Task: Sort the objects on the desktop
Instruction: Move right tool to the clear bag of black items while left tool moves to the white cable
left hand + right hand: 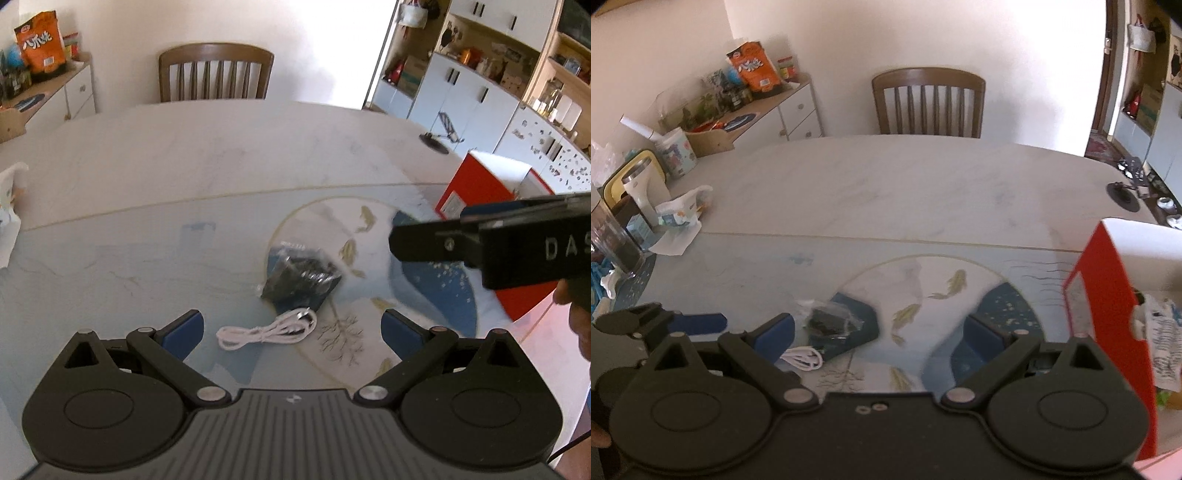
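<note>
— Right, status: where are the items?

— Two left on the fish-pattern table mat (332,221). A coiled white USB cable (267,330) lies near the mat's front edge, and touching it just behind is a crinkly clear plastic bag of small black parts (301,275). An open red cardboard box with white flaps (480,184) stands at the mat's right side; my guess is that's the bin.

— Grippers?

— Left gripper (291,330) hovers low, blue pads spread wide, nothing between them, the cable roughly centred in the gap. Right gripper (879,332) also spread and empty, sitting between bag and box — the picture is blurred there.

— So the cable first?

— Likely. Advice: come straight down so the pads straddle the bundle's middle, not a loose loop at either end, or it will uncoil on the lift. Keep the far pad short of the bag; the cable's plug end touches it and may drag it along. Close fully before raising — thin cord slips.

— Risk?

— The right gripper crossing the same space near the box.
</note>
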Available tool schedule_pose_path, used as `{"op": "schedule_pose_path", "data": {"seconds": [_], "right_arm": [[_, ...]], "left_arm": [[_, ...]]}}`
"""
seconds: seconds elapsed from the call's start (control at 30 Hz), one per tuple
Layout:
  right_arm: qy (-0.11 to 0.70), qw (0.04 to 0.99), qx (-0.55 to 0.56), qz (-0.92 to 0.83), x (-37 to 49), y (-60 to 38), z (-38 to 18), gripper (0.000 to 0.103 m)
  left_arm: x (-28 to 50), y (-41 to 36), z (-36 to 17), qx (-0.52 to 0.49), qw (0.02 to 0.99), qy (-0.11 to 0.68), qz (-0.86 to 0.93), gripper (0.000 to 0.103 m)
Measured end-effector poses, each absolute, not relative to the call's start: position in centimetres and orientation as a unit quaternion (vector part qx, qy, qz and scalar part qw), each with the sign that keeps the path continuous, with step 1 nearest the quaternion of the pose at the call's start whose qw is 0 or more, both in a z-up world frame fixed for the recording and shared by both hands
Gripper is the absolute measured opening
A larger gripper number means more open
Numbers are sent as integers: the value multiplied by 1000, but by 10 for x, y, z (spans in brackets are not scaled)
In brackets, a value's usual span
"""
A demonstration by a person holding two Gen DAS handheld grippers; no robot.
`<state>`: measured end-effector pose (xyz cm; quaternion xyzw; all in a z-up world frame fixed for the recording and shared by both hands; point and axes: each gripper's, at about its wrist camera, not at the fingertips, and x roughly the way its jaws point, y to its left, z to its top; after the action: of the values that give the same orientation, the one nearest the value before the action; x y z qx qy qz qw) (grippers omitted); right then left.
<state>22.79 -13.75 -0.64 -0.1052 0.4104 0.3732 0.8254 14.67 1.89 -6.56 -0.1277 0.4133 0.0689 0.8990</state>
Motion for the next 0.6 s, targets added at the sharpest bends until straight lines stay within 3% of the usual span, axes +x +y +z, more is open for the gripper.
{"op": "schedule_pose_path", "data": {"seconds": [0.6], "right_arm": [[448,801,-122,378,238,-85,-45,97]], "left_arm": [[147,28,-102,-140,892,411,125,103]]}}
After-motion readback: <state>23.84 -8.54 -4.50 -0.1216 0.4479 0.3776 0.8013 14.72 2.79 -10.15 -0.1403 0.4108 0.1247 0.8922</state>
